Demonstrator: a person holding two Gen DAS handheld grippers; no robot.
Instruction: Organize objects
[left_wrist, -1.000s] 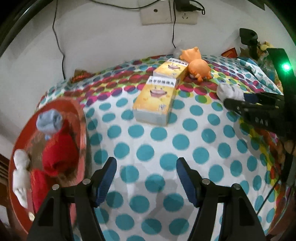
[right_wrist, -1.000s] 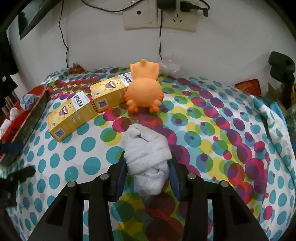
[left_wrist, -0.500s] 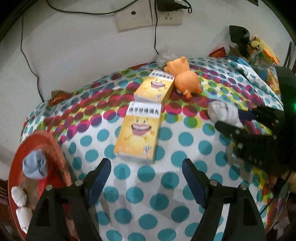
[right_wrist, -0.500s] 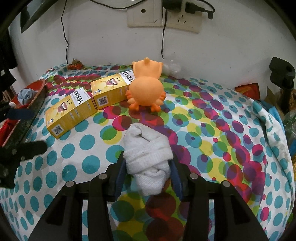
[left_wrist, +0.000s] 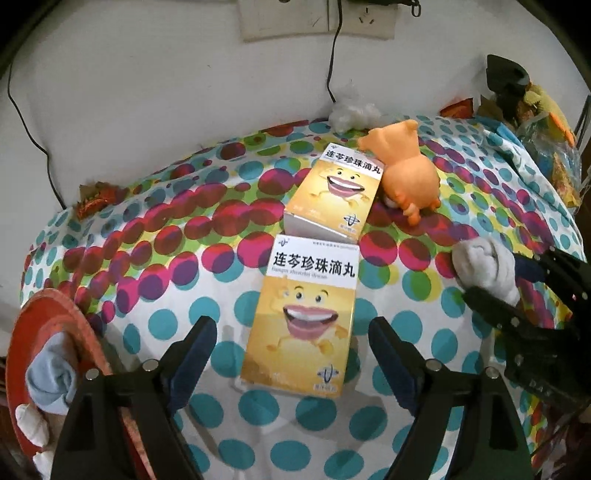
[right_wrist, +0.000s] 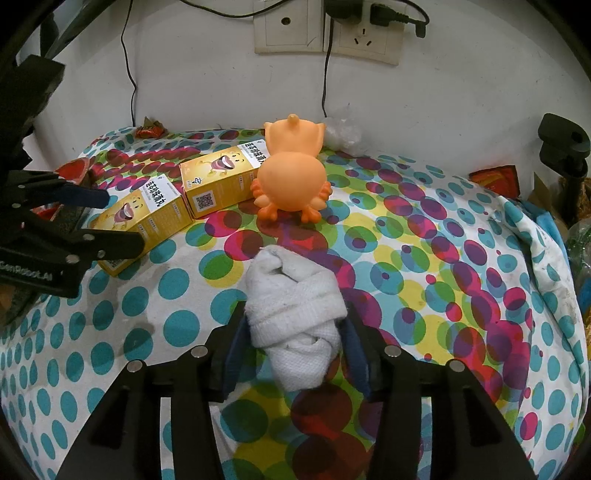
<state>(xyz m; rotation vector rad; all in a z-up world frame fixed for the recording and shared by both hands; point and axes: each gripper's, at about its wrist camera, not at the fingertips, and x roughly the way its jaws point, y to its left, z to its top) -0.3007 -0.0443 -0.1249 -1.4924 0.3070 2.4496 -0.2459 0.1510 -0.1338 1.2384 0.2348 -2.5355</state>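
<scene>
On the spotted cloth (left_wrist: 177, 317) two yellow boxes lie end to end. My left gripper (left_wrist: 291, 326) is opening wide and straddles the near yellow box (left_wrist: 303, 314), with a gap on each side of the box. The far yellow box (left_wrist: 336, 192) lies against an orange toy (left_wrist: 410, 177). My right gripper (right_wrist: 295, 321) is opening around a rolled white sock (right_wrist: 291, 306), which rests on the cloth while the pads draw off it. The left wrist view shows that sock (left_wrist: 484, 266) at the right, and the right wrist view shows my left gripper (right_wrist: 120, 219) at the left.
A red tray (left_wrist: 48, 310) at the left edge holds a blue-grey sock (left_wrist: 51, 380) and white socks (left_wrist: 29, 424). Wall sockets (right_wrist: 325, 33) with cables are behind. A red wrapper (left_wrist: 96, 199) and a black clamp (right_wrist: 561, 147) are at the edges, with cluttered bags at the far right.
My left gripper moved right, away from the red tray, to straddle the near yellow box, and its jaws widened. The right gripper stayed put and loosened around the white sock.
</scene>
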